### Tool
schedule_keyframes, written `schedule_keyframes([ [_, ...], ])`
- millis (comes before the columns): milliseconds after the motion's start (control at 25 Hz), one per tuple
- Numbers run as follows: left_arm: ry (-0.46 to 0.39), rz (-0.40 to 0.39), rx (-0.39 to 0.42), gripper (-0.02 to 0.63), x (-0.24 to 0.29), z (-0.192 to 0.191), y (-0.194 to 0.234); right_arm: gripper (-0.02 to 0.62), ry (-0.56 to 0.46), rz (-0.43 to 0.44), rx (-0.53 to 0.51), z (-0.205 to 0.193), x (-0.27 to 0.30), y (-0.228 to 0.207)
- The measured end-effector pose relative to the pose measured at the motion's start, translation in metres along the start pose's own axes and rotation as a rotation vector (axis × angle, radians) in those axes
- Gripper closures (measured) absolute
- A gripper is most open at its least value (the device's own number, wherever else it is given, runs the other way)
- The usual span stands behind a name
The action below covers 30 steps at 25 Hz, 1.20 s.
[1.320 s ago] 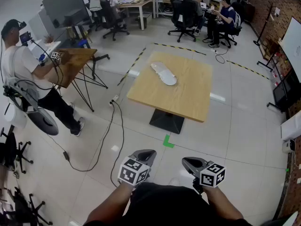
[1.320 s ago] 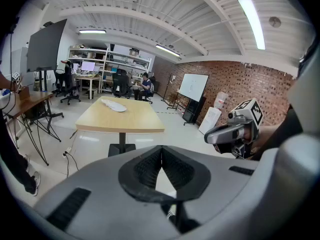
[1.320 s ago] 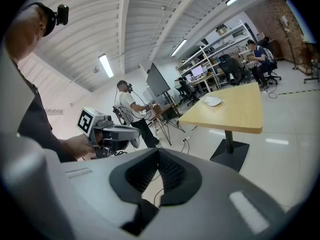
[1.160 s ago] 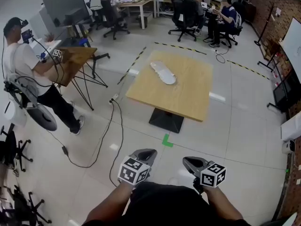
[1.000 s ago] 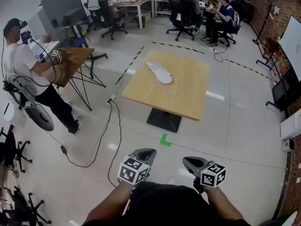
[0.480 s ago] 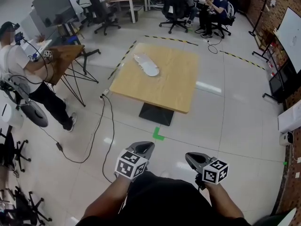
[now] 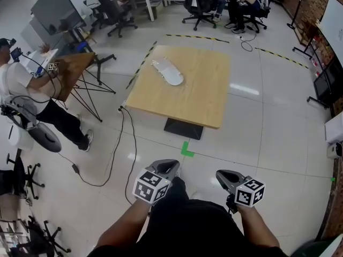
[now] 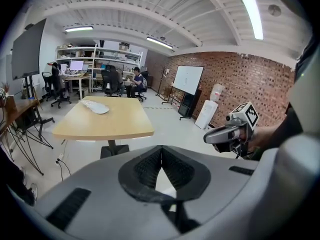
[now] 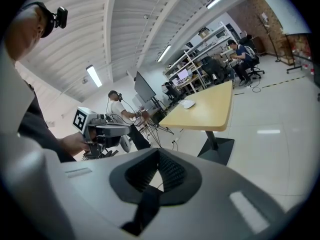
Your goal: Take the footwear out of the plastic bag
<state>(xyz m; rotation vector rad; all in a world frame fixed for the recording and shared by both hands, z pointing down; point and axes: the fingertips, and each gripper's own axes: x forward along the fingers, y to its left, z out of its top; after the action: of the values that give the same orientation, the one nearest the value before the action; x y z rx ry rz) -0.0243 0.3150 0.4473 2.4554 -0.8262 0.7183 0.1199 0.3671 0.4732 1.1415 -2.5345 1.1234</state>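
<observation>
- I hold the left gripper [image 7: 170, 168] low in front of my body over the pale tiled floor [image 7: 268, 143], its jaws pressed together with nothing between them
- The right gripper [image 7: 224, 176] sits beside it with a gap between the two, its jaws also closed tight and empty
- Both point roughly toward the wooden table [image 7: 203, 98], which stands well ahead of me on a dark base [image 7: 184, 128]
- The plastic bag [image 7: 167, 71] lies flat on the far left part of the tabletop, a pale elongated bundle; from here I cannot make out what is inside it
- The bag is well apart from both grippers and neither touches it
- A green tape mark [image 7: 187, 149] is on the floor between me and the table base
- At my left a person [image 7: 24, 87] in a white shirt stands at a tilted wooden desk [image 7: 72, 71]
</observation>
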Motion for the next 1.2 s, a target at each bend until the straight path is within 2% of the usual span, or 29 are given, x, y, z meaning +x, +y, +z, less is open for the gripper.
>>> schedule_keyframes([
  [280,0.008,-0.023,-0.056,0.598,0.032,0.013,0.059,0.592,0.06,-0.031,0.016,0.028,0.049,-0.029],
  [520,-0.009,-0.03,-0.063,0.598,0.055,0.048,0.146,0.592,0.085,-0.068,-0.024,0.097,0.13,-0.046],
  [640,-0.019,-0.046,-0.072,0.598,0.062,0.063,0.187,0.592,0.102,-0.12,-0.09,0.13,0.17,-0.059],
  [880,-0.013,-0.055,-0.007,0.598,0.076,0.08,0.251,0.592,0.164,-0.18,-0.241,0.175,0.261,-0.089],
  [1120,-0.025,-0.011,-0.071,0.598,0.087,0.079,0.293,0.591,0.277,-0.235,-0.416,0.201,0.355,-0.13],
  [1200,-0.016,0.011,-0.08,0.598,0.091,0.079,0.301,0.561,0.33,-0.251,-0.45,0.201,0.385,-0.149],
])
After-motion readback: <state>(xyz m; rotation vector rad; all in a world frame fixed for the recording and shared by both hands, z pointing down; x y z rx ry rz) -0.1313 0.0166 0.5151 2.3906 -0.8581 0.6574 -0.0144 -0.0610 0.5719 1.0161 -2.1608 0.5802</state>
